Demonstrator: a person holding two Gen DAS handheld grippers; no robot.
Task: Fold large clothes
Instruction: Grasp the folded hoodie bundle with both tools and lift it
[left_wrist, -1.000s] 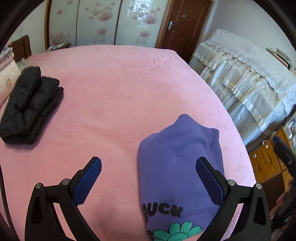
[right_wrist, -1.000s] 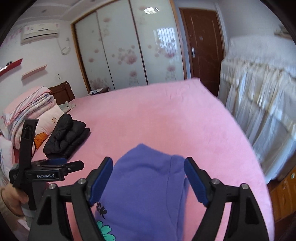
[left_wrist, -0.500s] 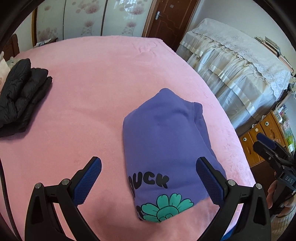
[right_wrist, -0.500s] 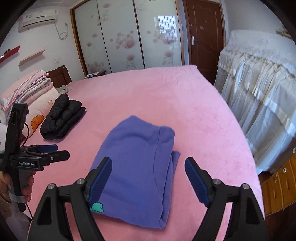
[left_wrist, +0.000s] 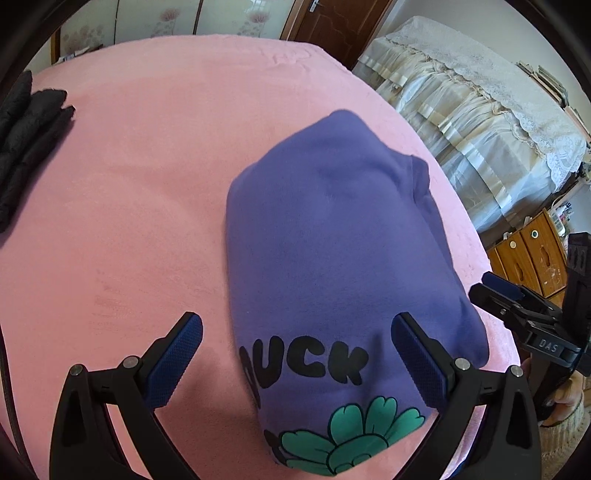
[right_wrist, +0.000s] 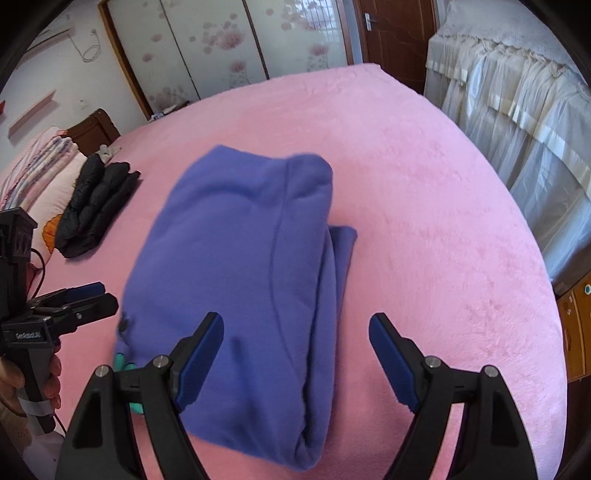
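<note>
A folded purple sweatshirt with black "DUCK" letters and a green flower print lies on the pink bed. My left gripper hangs open over its printed near end, fingers apart on either side. In the right wrist view the same sweatshirt shows its folded right edge, and my right gripper is open above that edge with nothing between its blue pads. Each gripper appears in the other's view: the right gripper at the right, the left gripper at the left, held by a hand.
A folded black padded jacket lies at the bed's left, near pillows. A cloth-covered piece of furniture and a wooden cabinet stand past the bed's right edge. Wardrobe doors and a brown door are behind.
Both grippers have come closer and lower over the sweatshirt, which now fills more of each view. Both stay open. The sweatshirt itself lies as before.
</note>
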